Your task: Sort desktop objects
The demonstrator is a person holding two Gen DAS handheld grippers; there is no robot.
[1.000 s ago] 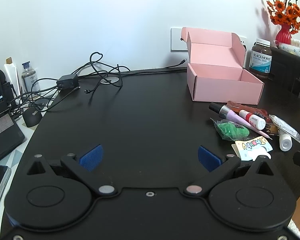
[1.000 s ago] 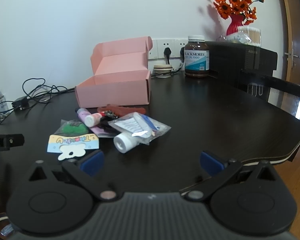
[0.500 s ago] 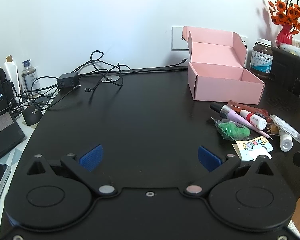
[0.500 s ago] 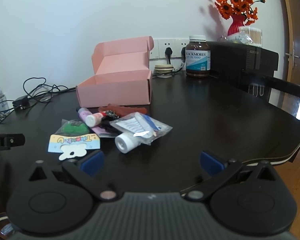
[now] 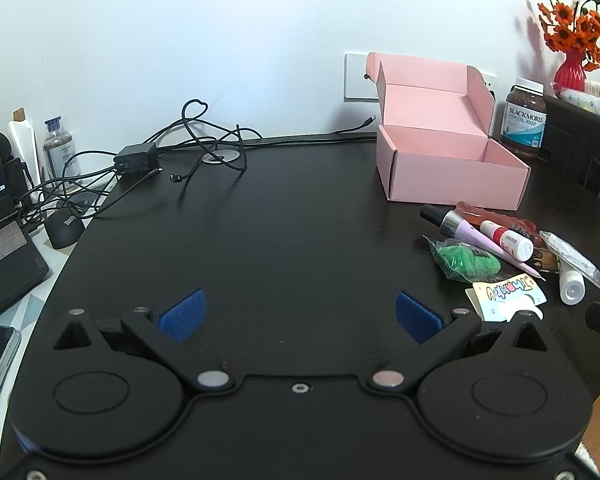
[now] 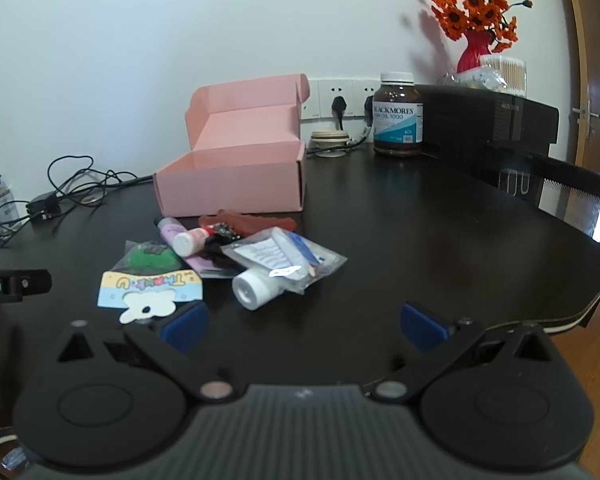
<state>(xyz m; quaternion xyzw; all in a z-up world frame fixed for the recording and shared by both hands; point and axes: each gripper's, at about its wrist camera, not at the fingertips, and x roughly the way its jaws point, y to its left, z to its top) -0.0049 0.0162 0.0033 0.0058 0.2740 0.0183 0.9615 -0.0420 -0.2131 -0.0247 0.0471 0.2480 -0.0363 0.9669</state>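
An open pink cardboard box (image 5: 452,168) (image 6: 236,184) stands on the black table, lid flap up. In front of it lies a small heap: a green item in a clear bag (image 5: 466,260) (image 6: 148,258), a "thank you" card (image 5: 508,296) (image 6: 150,290), a purple tube (image 5: 480,236) (image 6: 170,228), a small red-and-white bottle (image 5: 508,238) (image 6: 192,238), a red strip (image 6: 252,220) and a bagged white tube (image 5: 572,264) (image 6: 284,260). My left gripper (image 5: 300,316) is open over bare table, left of the heap. My right gripper (image 6: 304,322) is open just short of the heap.
Tangled black cables with a charger (image 5: 136,158) lie at the back left, near a mouse (image 5: 64,232), a laptop (image 5: 4,248) and a small bottle (image 5: 60,152). A supplement jar (image 6: 398,116), a red vase of orange flowers (image 6: 474,24) and a black cabinet (image 6: 488,120) stand at the back right. The table edge (image 6: 580,312) curves near the right.
Both views have shifted very slightly; the box and heap sit marginally further right and lower. Nothing has been taken hold of or moved.
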